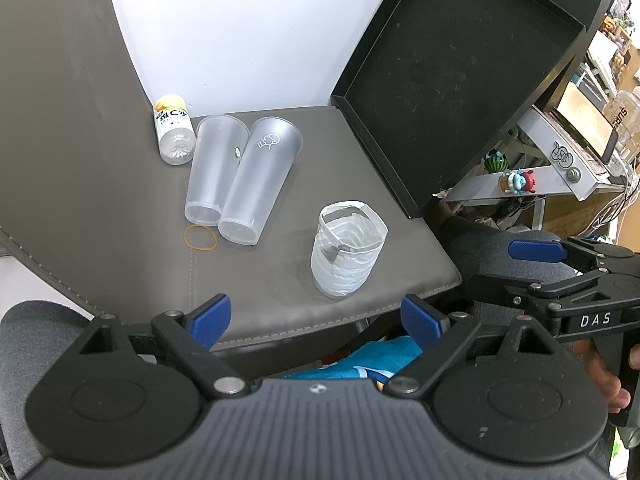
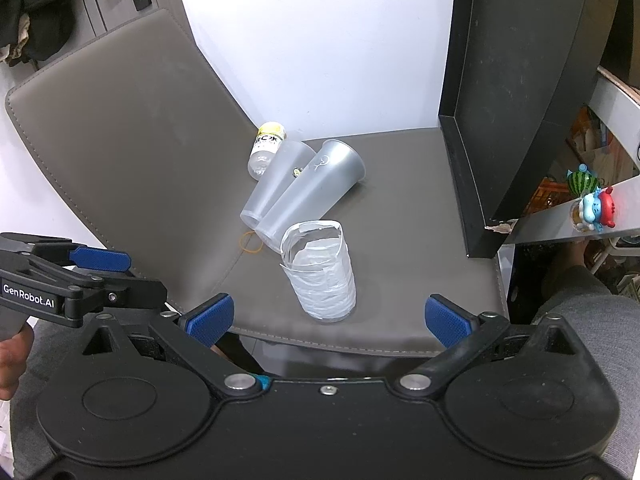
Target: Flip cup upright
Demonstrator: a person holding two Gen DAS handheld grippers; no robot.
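1. Currently the white tape-wrapped cup point(image 1: 347, 249) stands upright on the grey chair seat point(image 1: 132, 216), mouth up, near the seat's front edge.
2. Behind it, toward the chair back, two clear plastic cups point(image 1: 240, 178) lie on their sides, touching along their length, bases toward the cameras and mouths away.
3. From the right wrist view the nearer clear cup's base sits just beside the wrapped cup's rim point(image 2: 312, 236); whether they touch cannot be told.
4. A small bottle point(image 1: 172, 130) with a yellow cap lies on its side just beside the clear cups, by the chair back.
5. An orange rubber band point(image 1: 200, 237) lies flat on the seat just beside the base of the left clear cup.
6. A black tray point(image 1: 452, 76) leans upright at the seat's right side.
7. The left gripper point(image 1: 316, 320) hangs over the seat's front edge, its blue-padded fingers point(image 1: 210, 320) spread wide and holding nothing.
8. The right gripper point(image 2: 328, 316) is likewise wide apart and empty, the wrapped cup just ahead of its gap.
9. Small toy figures point(image 2: 592, 204) sit on a shelf off to the right.
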